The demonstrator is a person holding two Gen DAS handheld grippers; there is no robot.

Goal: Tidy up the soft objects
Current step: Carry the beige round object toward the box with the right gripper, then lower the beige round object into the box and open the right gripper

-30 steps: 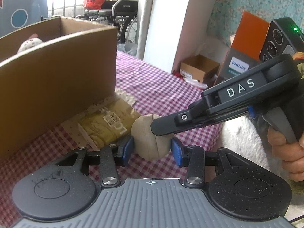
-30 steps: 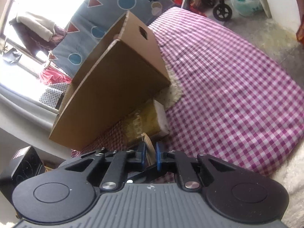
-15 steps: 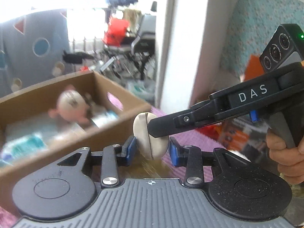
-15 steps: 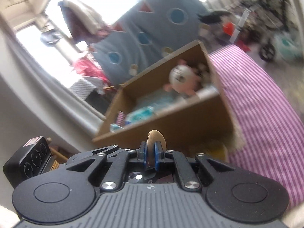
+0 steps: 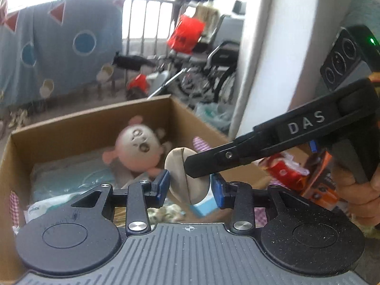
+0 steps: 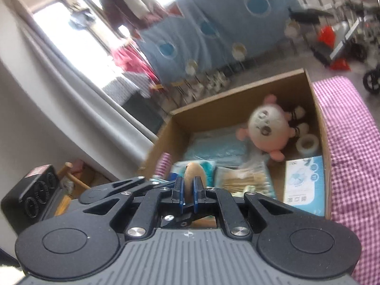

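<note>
Pinching a beige round pad (image 6: 192, 171) between its nearly closed blue pads, the right gripper (image 6: 187, 187) holds it on edge in the air over the near part of an open cardboard box (image 6: 237, 90). The left gripper (image 5: 190, 186) straddles the same pad from the side. Its jaws have just been opening a little, with the pad between them; one pad looks to touch it and a thin gap shows at the other, so it does not clamp.

Only the left wrist view shows the right tool from the side, its black beak biting the pad's rim, and the person's hand (image 5: 356, 190) on its grip. Only the right wrist view shows most of the box floor.

In the box a pale plush toy (image 6: 268, 128) with pink limbs lies toward the far corner, a roll of clear tape (image 6: 307, 143) just beside it. Nearer lie teal wrapped packs (image 6: 213, 147), a packet of cotton swabs (image 6: 244, 180) and a blue-and-white carton (image 6: 304, 185) against the side wall.

The box stands on a pink checked cloth (image 6: 351, 142). Behind it hangs blue fabric (image 5: 59, 54) with circles, and a wheelchair (image 5: 213, 71) stands farther off.
</note>
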